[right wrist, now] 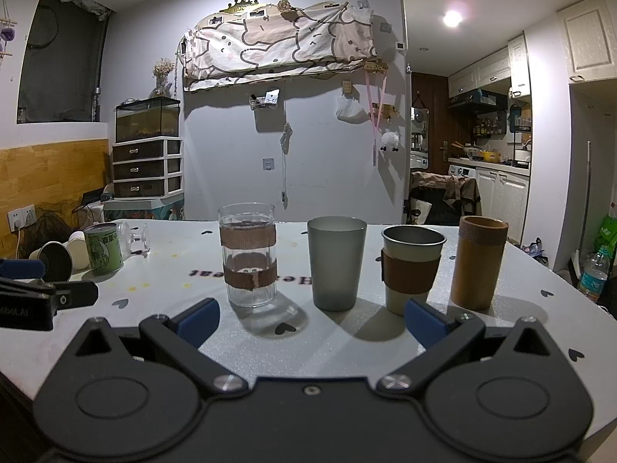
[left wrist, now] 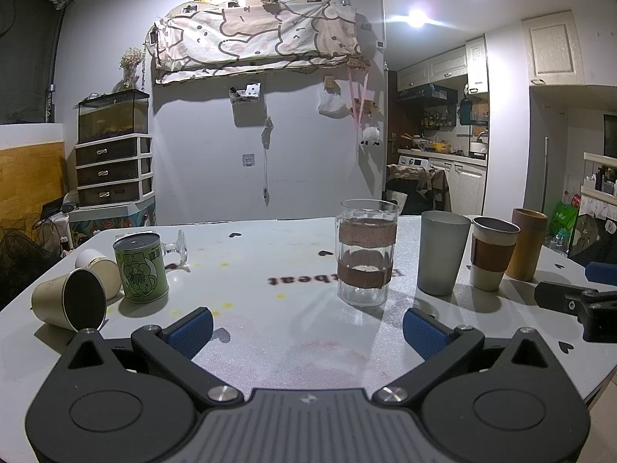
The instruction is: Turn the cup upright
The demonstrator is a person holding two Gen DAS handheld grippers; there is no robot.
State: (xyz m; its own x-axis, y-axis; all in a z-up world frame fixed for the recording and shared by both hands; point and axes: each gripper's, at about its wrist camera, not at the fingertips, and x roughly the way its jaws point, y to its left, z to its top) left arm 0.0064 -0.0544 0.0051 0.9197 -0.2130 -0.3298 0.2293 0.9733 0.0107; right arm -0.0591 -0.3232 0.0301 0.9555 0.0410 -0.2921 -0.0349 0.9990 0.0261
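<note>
Several cups stand upright in a row on the white table (left wrist: 270, 347): a clear glass with brown bands (left wrist: 365, 257) (right wrist: 248, 255), a grey tumbler (left wrist: 442, 252) (right wrist: 336, 263), a steel cup with a brown sleeve (left wrist: 492, 254) (right wrist: 410, 269) and a brown bamboo cup (left wrist: 526, 244) (right wrist: 478, 262). At the left, a beige paper cup (left wrist: 69, 298) (right wrist: 54, 260) lies on its side, with a white paper cup (left wrist: 99, 272) behind it. A green can-shaped cup (left wrist: 141, 267) (right wrist: 103, 250) stands mouth down. A stemmed glass (left wrist: 175, 250) lies on its side. My left gripper (left wrist: 306, 332) is open and empty. My right gripper (right wrist: 313, 318) is open and empty before the row.
The right gripper shows at the right edge of the left wrist view (left wrist: 578, 301). The left gripper shows at the left edge of the right wrist view (right wrist: 42, 297). A drawer unit with a tank (left wrist: 112, 154) stands behind the table. A kitchen lies at the back right.
</note>
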